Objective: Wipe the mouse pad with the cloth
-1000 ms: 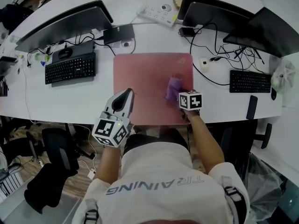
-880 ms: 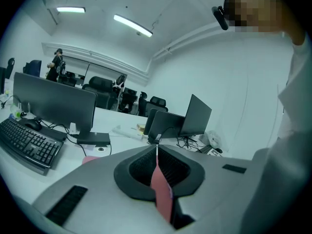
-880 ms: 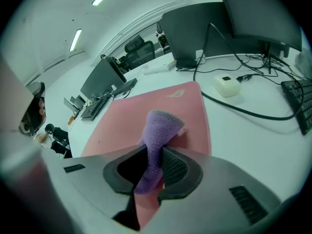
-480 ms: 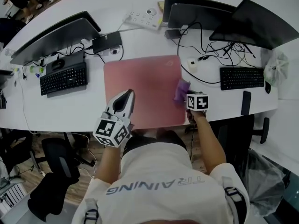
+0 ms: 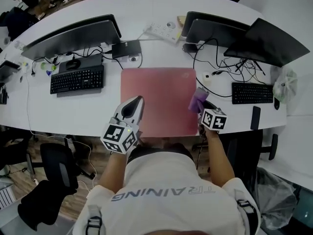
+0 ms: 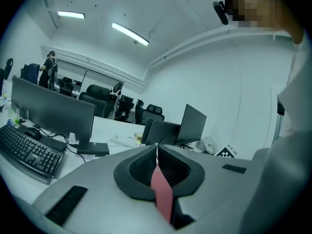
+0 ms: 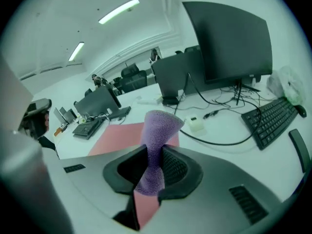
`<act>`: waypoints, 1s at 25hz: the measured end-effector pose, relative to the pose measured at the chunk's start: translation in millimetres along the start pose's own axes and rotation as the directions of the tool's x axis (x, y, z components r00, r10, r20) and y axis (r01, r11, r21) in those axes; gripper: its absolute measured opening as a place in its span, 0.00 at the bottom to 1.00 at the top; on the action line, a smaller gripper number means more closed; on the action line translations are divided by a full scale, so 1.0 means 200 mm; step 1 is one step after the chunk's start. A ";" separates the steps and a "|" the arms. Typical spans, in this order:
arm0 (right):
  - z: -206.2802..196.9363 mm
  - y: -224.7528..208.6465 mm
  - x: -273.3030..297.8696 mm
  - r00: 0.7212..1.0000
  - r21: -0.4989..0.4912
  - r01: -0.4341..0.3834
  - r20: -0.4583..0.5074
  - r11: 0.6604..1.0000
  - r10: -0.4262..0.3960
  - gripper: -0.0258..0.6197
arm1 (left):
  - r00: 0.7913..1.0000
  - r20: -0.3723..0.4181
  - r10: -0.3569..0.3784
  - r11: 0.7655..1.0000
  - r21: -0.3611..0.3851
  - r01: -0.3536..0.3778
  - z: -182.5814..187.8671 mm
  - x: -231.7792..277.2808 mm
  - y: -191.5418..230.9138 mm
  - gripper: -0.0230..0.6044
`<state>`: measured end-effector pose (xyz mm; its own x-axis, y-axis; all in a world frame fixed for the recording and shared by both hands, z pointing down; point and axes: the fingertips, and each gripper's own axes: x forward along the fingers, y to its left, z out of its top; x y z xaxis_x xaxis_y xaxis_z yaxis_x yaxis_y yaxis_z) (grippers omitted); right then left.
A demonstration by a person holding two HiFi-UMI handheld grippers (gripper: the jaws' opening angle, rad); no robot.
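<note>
Right gripper (image 7: 155, 155): jaws clamped on the purple cloth (image 7: 158, 126), pinched at its waist so a loose tuft fans out past the tips. That free end is probably what does the wiping. In the head view the cloth sits at the right edge of the pink mouse pad (image 5: 156, 94), about halfway up that edge. It may be overhanging the pad onto the bare desk; contact with the surface can't be confirmed from above.

Left gripper (image 6: 156, 152): jaws closed against each other with nothing between them. The pink strip below the tips is the pad seen through the gap. The gripper is over the pad's near-left corner, tips pointing away from the person. Likely parked there to steady the pad, or simply idle.

Judgement: the cloth is at the end of a stroke or about to begin one. Most of the pad lies to its left, uncovered.

Surface: white curved desk (image 5: 98, 109), with the pad centred in front of the person.
- Black keyboard (image 5: 77, 79) left of the pad; a second keyboard (image 5: 252, 93) right of it.
- Tangled black cables (image 5: 220, 65) and a small white box (image 5: 206, 77) just off the pad's far-right corner. These are a snag risk if the stroke overruns.
- Power strip (image 5: 161, 32) and dark monitors beyond the pad.

Room: open office with ceiling strip lights and more desks and chairs behind.
</note>
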<state>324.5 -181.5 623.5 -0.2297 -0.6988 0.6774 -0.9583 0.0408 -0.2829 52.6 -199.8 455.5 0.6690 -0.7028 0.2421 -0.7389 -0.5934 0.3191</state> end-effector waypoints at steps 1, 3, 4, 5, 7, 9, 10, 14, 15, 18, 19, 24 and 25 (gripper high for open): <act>0.04 0.08 -0.02 0.999 -0.015 -0.018 0.033 1.000 0.018 0.18 | 1.000 0.009 0.002 1.000 0.001 -0.002 0.01 -0.04 0.01 0.10; 0.12 0.26 -0.08 0.994 -0.044 -0.059 0.086 0.997 0.063 0.18 | 1.000 0.026 0.005 1.000 0.003 -0.005 0.03 -0.11 0.03 0.10; 0.16 0.35 -0.10 0.991 -0.060 -0.081 0.105 0.995 0.087 0.18 | 0.999 0.037 0.007 1.000 0.006 -0.007 0.05 -0.15 0.04 0.10; 0.19 0.44 -0.13 0.987 -0.078 -0.104 0.119 0.992 0.113 0.18 | 0.999 0.049 0.008 1.000 0.010 -0.008 0.07 -0.19 0.05 0.10; 0.24 0.63 -0.16 0.977 -0.118 -0.150 0.131 0.982 0.165 0.18 | 0.997 0.074 0.014 1.000 0.017 -0.015 0.11 -0.27 0.07 0.10; 0.26 0.82 -0.17 0.967 -0.156 -0.199 0.126 0.968 0.219 0.18 | 0.995 0.093 0.027 0.999 0.020 -0.029 0.13 -0.36 0.12 0.10; 0.26 0.92 -0.17 0.962 -0.172 -0.224 0.120 0.959 0.246 0.18 | 0.994 0.101 0.036 0.999 0.021 -0.038 0.14 -0.40 0.14 0.10; 0.18 1.27 -0.13 0.940 -0.199 -0.317 0.062 0.927 0.335 0.18 | 0.988 0.131 0.080 0.996 0.014 -0.083 0.15 -0.59 0.24 0.10; 0.14 1.36 -0.10 0.934 -0.201 -0.339 0.042 0.919 0.354 0.18 | 0.986 0.136 0.091 0.996 0.012 -0.093 0.14 -0.63 0.26 0.10; 0.00 1.63 -0.01 0.912 -0.200 -0.405 -0.026 0.892 0.409 0.18 | 0.982 0.147 0.118 0.993 0.005 -0.120 0.13 -0.78 0.35 0.10; -0.06 1.72 0.03 0.904 -0.197 -0.426 -0.055 0.883 0.424 0.18 | 0.981 0.150 0.126 0.992 0.003 -0.128 0.13 -0.82 0.37 0.10; -0.41 2.05 0.21 0.856 -0.147 -0.502 -0.225 0.852 0.465 0.18 | 0.975 0.161 0.150 0.989 -0.008 -0.151 0.11 -1.00 0.45 0.10; -0.47 2.09 0.25 0.854 -0.149 -0.500 -0.252 0.853 0.456 0.18 | 0.976 0.159 0.149 0.989 -0.009 -0.150 0.10 -1.03 0.46 0.10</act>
<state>-103.6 -131.7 603.5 -0.6757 -0.3982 0.6204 -0.7284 0.4905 -0.4784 -155.1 -118.4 416.7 0.5298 -0.8368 0.1382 -0.8299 -0.4780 0.2876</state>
